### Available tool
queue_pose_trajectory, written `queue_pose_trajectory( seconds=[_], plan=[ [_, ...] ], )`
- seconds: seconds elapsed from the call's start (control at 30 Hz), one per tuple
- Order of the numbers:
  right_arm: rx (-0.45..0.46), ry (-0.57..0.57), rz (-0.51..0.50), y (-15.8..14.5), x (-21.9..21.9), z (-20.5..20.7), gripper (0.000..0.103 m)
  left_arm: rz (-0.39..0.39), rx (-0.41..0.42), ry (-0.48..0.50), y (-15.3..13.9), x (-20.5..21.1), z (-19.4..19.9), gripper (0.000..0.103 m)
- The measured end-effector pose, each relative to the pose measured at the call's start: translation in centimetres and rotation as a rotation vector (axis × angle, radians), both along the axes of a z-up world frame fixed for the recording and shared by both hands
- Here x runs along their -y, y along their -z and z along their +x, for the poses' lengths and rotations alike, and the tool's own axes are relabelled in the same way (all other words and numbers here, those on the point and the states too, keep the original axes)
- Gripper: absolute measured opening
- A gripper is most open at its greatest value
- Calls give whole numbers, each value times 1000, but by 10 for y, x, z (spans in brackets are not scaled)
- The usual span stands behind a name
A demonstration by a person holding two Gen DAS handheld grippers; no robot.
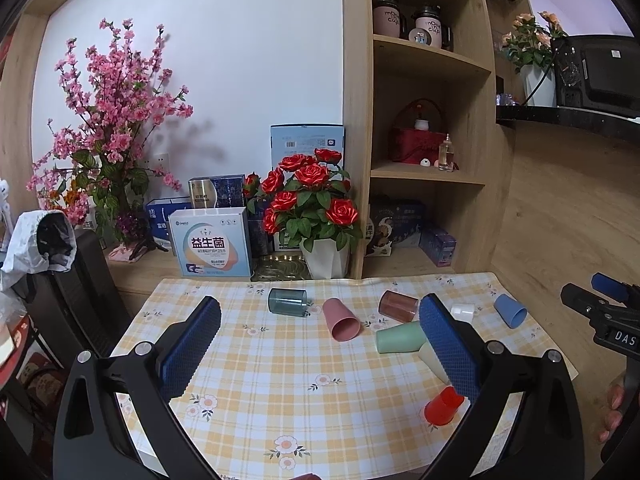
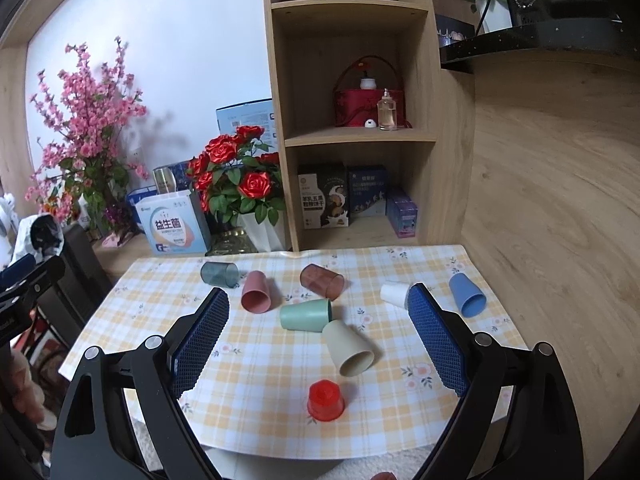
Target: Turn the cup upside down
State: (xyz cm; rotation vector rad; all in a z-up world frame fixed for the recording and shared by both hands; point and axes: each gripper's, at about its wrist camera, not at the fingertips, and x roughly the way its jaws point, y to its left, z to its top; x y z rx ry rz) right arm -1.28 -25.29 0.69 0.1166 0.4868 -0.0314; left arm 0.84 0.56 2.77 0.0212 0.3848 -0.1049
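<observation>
Both grippers hung above the near edge of the tabletop [image 2: 500, 264], which was covered with a yellow checked cloth, and neither held anything. The left gripper [image 1: 320, 336] had its blue pads spread wide with only cloth between them, and the right gripper [image 2: 318, 334] was spread just as wide, its jaws framing the middle of the tabletop from above.

Eight cups were scattered over the cloth. The red cup [image 2: 325, 400], nearest the camera at about six o'clock in the right wrist view, already stood mouth down on its rim. It was the only one that looked finished. The other seven lay on their sides: the beige cup [image 2: 349, 349] just beyond the red one with its mouth toward the camera, the green cup [image 2: 305, 315] close beside it, perhaps touching, the pink cup [image 2: 256, 292] toward ten o'clock, the grey clear cup [image 2: 219, 274] farther out at eleven o'clock, the brown clear cup [image 2: 322, 281] near twelve, and the white cup [image 2: 394, 294] and blue cup [image 2: 467, 295] off toward two o'clock.

Judged from that layout, the work was at an early stage, with one cup done and seven left if all were meant to be turned. The beige cup sat between the right gripper's open jaws and looked like the likeliest next pick, though nothing yet touched it.
</observation>
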Motion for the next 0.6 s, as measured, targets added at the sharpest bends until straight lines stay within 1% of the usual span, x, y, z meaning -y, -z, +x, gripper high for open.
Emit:
queue_pose_trajectory(
  seconds=[0.6],
  plan=[
    [21, 28, -8, -6, 3, -6, 88, 13, -25, 25, 6, 4, -3, 97]
  ],
)
